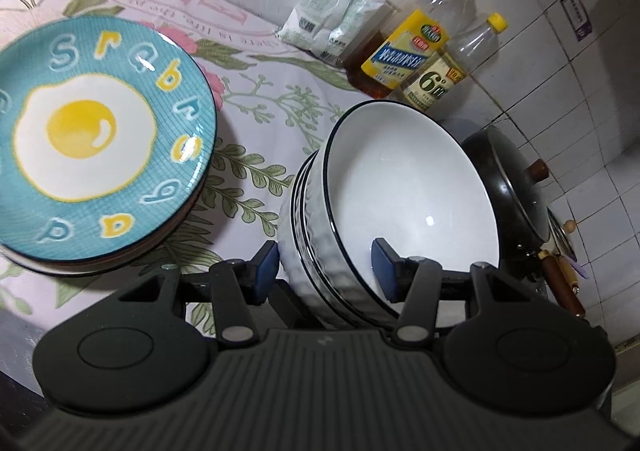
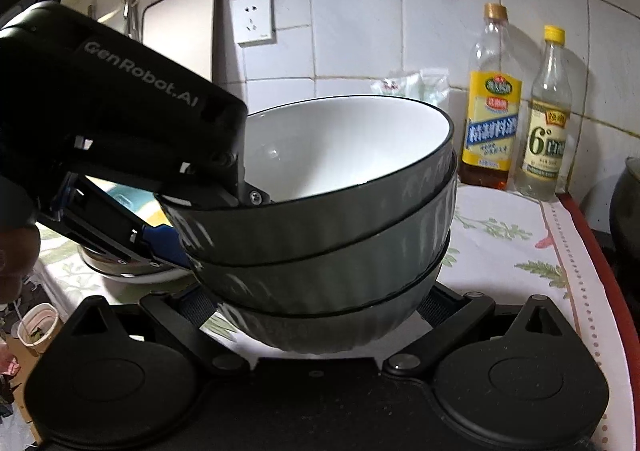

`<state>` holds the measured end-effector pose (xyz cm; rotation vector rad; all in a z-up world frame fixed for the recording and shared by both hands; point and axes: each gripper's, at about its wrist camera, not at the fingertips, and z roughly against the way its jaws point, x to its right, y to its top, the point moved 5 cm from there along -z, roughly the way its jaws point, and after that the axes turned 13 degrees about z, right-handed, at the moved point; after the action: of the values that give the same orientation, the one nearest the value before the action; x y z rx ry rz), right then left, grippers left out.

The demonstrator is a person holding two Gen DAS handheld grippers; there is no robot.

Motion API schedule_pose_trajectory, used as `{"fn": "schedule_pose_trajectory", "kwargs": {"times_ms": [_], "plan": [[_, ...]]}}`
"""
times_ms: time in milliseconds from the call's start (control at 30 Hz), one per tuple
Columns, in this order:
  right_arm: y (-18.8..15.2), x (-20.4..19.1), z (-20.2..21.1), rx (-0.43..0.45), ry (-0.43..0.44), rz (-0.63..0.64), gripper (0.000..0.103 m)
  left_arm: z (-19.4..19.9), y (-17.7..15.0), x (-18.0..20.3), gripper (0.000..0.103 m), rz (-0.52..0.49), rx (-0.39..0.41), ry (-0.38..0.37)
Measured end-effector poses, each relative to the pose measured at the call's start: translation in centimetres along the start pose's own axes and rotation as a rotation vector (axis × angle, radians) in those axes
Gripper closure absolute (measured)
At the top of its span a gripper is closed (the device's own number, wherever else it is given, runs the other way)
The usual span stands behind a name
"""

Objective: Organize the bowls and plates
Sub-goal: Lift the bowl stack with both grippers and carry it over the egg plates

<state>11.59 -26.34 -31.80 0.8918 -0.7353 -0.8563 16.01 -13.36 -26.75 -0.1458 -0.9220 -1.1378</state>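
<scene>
Left gripper (image 1: 324, 271) is clamping the near wall of the bowl stack (image 1: 360, 219), one pad (image 1: 266, 271) outside, one inside the top bowl. Right gripper (image 2: 316, 307) is sitting half-open around the stack's bottom bowl; pads hidden, can't tell its grip. Bowls are tilting above the floral cloth (image 1: 256, 99), plates (image 1: 96, 139) lying to their left, bottles (image 1: 404, 51) standing behind by the tiled wall.

Three nested white ribbed bowls (image 1: 384, 211), dark-rimmed, tilted, lifted off the table. Beside them, stacked plates (image 1: 100, 131); top one teal, fried-egg print, lying flat.
</scene>
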Motion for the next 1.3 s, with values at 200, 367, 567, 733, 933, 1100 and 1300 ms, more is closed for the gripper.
{"fn": "schedule_pose_trajectory", "kwargs": {"times_ms": [200,367,567,733,933,1100,1300], "plan": [[2.9,-2.1,0.9,0.017,0.032,0.029,0.001,3.8,1.1,-0.6,0.054,0.009,0.041,0.004],[5.8,-4.4,0.4,0.039,0.081,0.054,0.001,7.1,3.0,-1.8,0.054,0.027,0.089,0.026],[8.4,-7.2,-1.6,0.063,0.151,0.08,0.001,9.5,5.3,-4.0,0.054,0.034,0.136,0.066],[9.6,-8.8,-4.1,0.069,0.212,0.109,0.001,9.8,7.2,-6.2,0.054,0.065,0.17,0.092],[10.0,-10.1,-7.4,0.051,0.261,0.109,0.001,8.7,9.0,-8.4,0.054,0.081,0.186,0.132],[9.9,-10.6,-9.9,0.023,0.276,0.109,0.001,7.4,10.2,-10.2,0.053,0.098,0.18,0.141],[10.0,-11.0,-11.8,-0.01,0.307,0.15,0.001,6.4,11.0,-11.6,0.053,0.131,0.186,0.141]]}}
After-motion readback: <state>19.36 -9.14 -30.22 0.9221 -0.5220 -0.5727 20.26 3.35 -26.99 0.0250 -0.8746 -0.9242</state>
